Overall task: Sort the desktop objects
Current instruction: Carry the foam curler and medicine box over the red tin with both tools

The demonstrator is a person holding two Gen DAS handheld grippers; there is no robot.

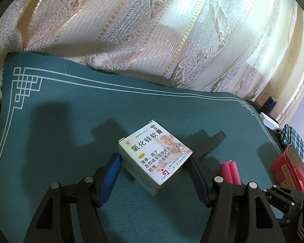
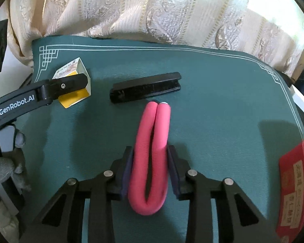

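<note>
A white ointment box [image 1: 155,155] with Chinese print and a baby's picture sits between the blue pads of my left gripper [image 1: 155,162], which is shut on it just above the green mat [image 1: 60,121]. The box also shows in the right wrist view [image 2: 74,85], held by the left gripper's finger [image 2: 71,85]. My right gripper [image 2: 151,162] is shut on a folded pink foam roller [image 2: 152,145], whose ends point away from me. The roller's ends show in the left wrist view [image 1: 230,172]. A black clip bar [image 2: 146,90] lies on the mat beyond the roller.
A red box [image 2: 293,184] with Chinese print stands at the mat's right edge, also in the left wrist view [image 1: 289,168]. Patterned curtains [image 1: 152,30] hang along the far edge. A checked cloth [image 1: 293,139] lies off the mat at right.
</note>
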